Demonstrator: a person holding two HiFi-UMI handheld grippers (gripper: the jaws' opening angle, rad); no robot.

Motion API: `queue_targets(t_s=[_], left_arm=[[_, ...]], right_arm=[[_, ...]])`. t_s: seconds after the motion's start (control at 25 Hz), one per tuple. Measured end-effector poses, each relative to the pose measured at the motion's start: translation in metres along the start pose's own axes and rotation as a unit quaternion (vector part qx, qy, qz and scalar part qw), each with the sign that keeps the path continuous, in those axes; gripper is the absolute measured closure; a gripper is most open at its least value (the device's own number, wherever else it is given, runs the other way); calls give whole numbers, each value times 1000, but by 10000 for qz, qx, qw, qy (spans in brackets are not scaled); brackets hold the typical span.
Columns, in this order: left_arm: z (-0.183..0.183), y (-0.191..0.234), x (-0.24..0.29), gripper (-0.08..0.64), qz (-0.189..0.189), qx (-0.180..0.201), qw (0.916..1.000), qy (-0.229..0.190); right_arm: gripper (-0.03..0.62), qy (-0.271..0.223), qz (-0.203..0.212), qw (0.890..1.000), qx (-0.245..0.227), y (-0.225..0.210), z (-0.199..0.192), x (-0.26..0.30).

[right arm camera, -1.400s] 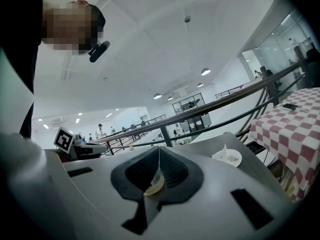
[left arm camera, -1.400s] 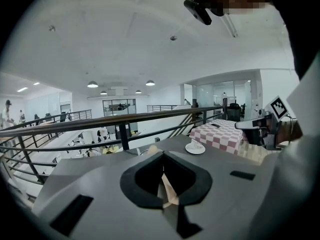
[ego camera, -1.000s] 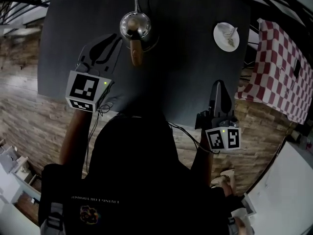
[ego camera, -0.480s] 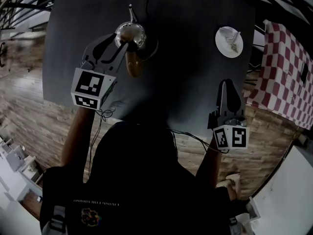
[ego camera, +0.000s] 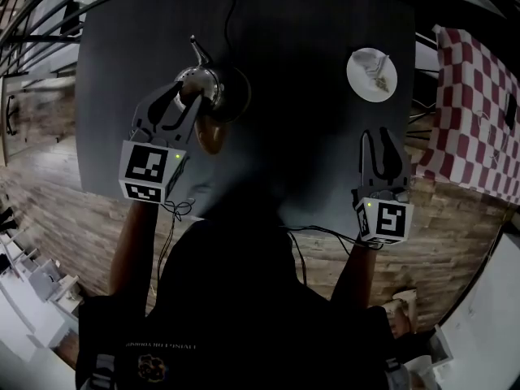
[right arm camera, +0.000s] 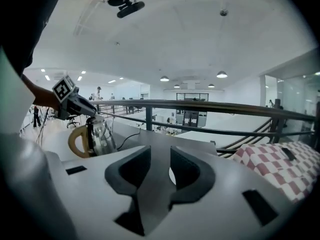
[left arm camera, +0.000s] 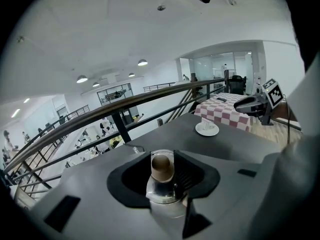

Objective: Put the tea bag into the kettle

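the left gripper (left arm camera: pixel 161 159) holds its jaws wide apart on either side of the brown wooden lid knob (left arm camera: pixel 162 168) of the kettle (left arm camera: pixel 164 196), with a gap showing between each pad and the knob, so nothing is gripped. the chrome kettle stands upright on the dark table (ego camera: pixel 309 136). in the head view its long axis runs from the thin spout (ego camera: pixel 196 49), which points away from the person toward the upper left, to the wooden handle (ego camera: pixel 210 139), which points back at the person. the right gripper (right arm camera: pixel 160 151) has just been opening its jaws. they now stand partly apart with nothing between them, and a sliver of the white saucer (ego camera: pixel 372 75) shows through the gap. the tea bag (ego camera: pixel 375 70) lies on that saucer near the table's far right corner, well apart from the kettle and beyond the right gripper's tips. it is too small to tell which way it lies. a red and white chequered cloth (ego camera: pixel 479 112) covers the next table to the right. a second ago the left gripper sat to the left of the kettle with its jaws nearly together and the knob outside them, and now it straddles the knob. the right gripper was then clamped shut nearer the table's edge, and it now reaches further onto the table toward the saucer.
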State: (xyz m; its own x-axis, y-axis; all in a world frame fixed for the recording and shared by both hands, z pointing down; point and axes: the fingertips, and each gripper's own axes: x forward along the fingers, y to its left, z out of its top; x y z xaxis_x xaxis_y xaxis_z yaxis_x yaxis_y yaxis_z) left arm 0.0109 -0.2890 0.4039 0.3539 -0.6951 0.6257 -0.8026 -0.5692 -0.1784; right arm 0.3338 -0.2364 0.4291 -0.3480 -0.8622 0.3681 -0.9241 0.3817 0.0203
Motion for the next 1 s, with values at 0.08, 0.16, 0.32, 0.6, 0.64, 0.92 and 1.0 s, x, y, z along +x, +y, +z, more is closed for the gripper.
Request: queue_targets(t_s=[0.08,0.16,0.32,0.6,0.64,0.92,1.0], left_arm=[[0,0,3,422,39,10,10000,35],[0,0,4,422,58,9,10000,73],[0,1,6,422,48,9,9999,113],[1,3,6,422,35,-46,10000,38],[1,3,6,422,35,-57,10000,23],[-2,4,6,423,21,-24,10000,1],[1,4,6,423,37,-96,9999,-3]], right_arm=[[477,93,-108,9998,-153,-9,-6,7],[477,182,-244,9993,-218,-21,-13,13],[476,414,-606,9970,-250,-47,-31,28],[468,945,-1001,9900,-322,-83,-75,61],[467,1014,-1019,9890,-350,-87,-81,67],[442,1283,-1075,9852,-372,-104,-110,98],[438,1333,-1086,9844,-387,-107,-116,104]])
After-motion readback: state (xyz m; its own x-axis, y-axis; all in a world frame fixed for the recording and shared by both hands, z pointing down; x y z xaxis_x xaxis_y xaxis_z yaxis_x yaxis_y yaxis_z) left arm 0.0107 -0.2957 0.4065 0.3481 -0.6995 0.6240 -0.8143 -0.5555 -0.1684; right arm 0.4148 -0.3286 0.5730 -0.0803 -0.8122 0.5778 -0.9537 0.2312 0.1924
